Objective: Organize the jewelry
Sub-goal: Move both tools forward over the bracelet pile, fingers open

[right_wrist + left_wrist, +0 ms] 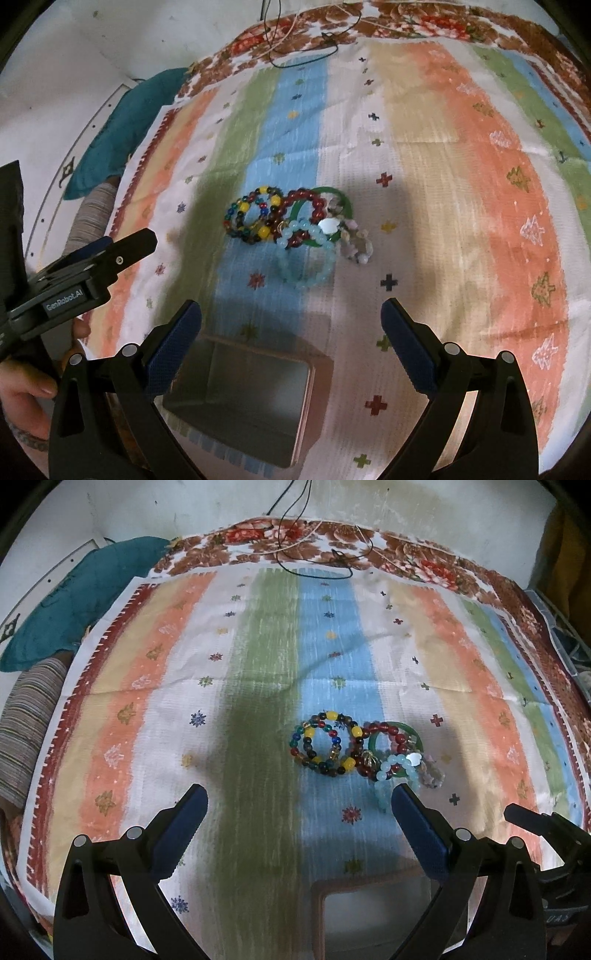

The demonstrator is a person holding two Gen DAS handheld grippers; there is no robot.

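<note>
Both my left tongs (299, 799) and right tongs (291, 315) hang spread, empty, over piled bracelets (295, 225) beside open tin (243, 398), ready for sorting.

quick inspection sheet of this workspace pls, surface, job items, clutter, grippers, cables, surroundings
surface: striped cloth with small cross and star prints, laid over a brown floral cloth.
job's things: pile of bracelets touching or overlapping: multicolour bead bracelet, dark red bead bracelet, green bangle, pale blue bead bracelet, pale mixed-bead bracelet. Open box nearer the cameras, nothing seen inside.
clutter: nothing seen.
grippers: left gripper open, holding nothing; right gripper open, holding nothing.
cables: thin black cord and a light string at the far edge.
surroundings: teal cushion, striped fabric, pale wall.
</note>
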